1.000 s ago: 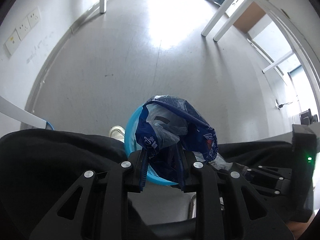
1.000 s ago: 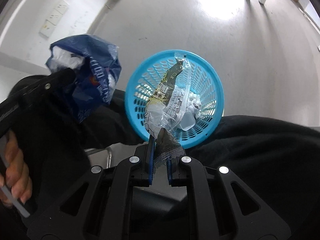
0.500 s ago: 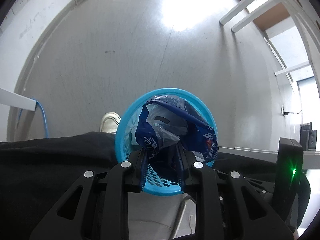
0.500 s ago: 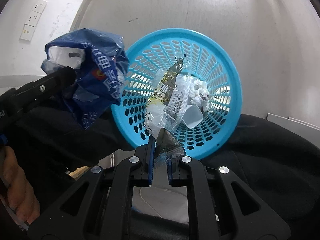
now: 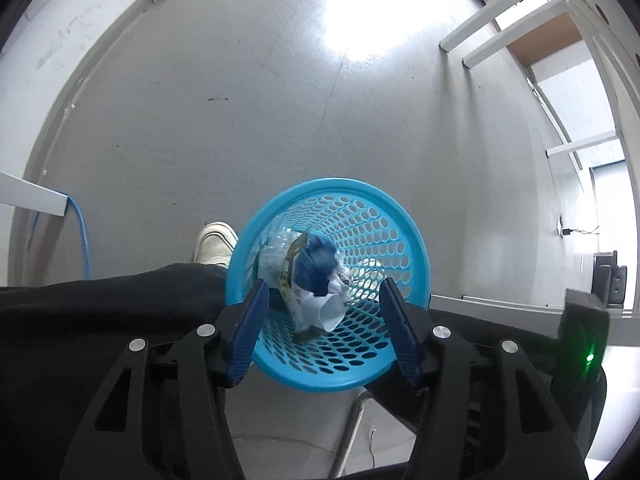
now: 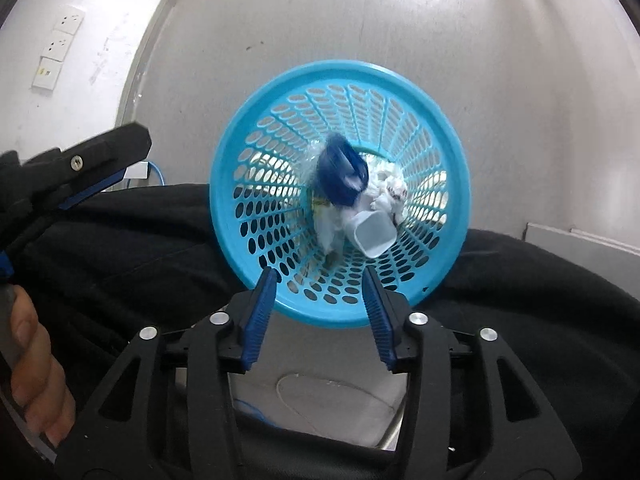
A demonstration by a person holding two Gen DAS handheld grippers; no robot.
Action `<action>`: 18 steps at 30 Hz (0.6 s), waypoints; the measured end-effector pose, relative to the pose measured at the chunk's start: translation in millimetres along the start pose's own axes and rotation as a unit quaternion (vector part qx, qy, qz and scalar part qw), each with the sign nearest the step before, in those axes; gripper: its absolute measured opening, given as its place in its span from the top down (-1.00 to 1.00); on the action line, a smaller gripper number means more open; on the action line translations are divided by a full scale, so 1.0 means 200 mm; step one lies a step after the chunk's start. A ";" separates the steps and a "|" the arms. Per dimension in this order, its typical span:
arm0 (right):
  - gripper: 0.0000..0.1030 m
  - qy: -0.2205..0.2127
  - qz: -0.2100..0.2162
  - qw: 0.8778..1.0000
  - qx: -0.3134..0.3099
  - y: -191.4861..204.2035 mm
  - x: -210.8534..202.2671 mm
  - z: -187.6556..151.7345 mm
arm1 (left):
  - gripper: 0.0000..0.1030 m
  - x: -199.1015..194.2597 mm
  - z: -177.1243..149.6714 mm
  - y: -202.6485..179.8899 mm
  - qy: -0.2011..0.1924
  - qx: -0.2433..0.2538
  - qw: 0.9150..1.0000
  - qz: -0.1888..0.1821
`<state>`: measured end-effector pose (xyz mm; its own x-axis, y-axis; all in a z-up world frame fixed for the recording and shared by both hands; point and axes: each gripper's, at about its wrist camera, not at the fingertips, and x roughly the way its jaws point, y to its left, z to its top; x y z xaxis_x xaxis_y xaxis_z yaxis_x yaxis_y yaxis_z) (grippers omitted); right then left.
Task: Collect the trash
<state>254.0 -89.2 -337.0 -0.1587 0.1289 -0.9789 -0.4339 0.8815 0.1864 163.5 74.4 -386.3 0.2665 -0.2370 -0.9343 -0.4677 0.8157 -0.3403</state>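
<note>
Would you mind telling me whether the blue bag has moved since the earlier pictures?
Yes. The blue bag has dropped from the left tongs into the blue basket, beside the white cup.

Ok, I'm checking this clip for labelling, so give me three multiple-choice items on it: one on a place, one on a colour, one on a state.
1. Where is the dark blue wrapper?
A. In the left gripper
B. Inside the basket
C. On the floor

2. What colour is the basket?
A. Light blue
B. Red
C. White

3. How do both grippers stand?
A. Both shut
B. One shut
C. Both open

Answers:
1 B: the dark blue wrapper lies among the trash in the basket.
2 A: its perforated wall is light blue.
3 C: the left gripper and the right gripper hold nothing, jaws spread.
</note>
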 end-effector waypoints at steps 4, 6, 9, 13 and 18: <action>0.09 -0.028 -0.014 0.999 -0.013 0.00 -0.13 -0.04 | -0.12 -0.12 -0.04 0.00 -0.013 0.032 0.999 0.005; -0.03 -0.049 -0.024 0.998 -0.027 0.00 -0.21 -0.08 | -0.20 -0.19 -0.06 -0.01 -0.020 0.053 0.998 0.005; -0.17 -0.082 -0.018 0.996 -0.032 -0.01 -0.32 -0.13 | -0.33 -0.26 -0.10 -0.04 -0.021 0.088 0.996 0.001; -0.55 -0.122 -0.003 0.992 -0.034 -0.05 -0.47 -0.23 | -0.58 -0.37 -0.20 -0.04 -0.036 0.115 0.993 0.006; -0.77 -0.149 -0.009 0.988 -0.041 -0.07 -0.59 -0.31 | -0.88 -0.48 -0.28 -0.04 -0.048 0.128 0.991 -0.010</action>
<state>223.3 -145.2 -219.2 0.1125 0.2517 -0.9612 -0.5070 0.8465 0.1623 94.2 60.3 -300.2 0.3574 -0.2127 -0.9094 -0.2353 0.9218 -0.3080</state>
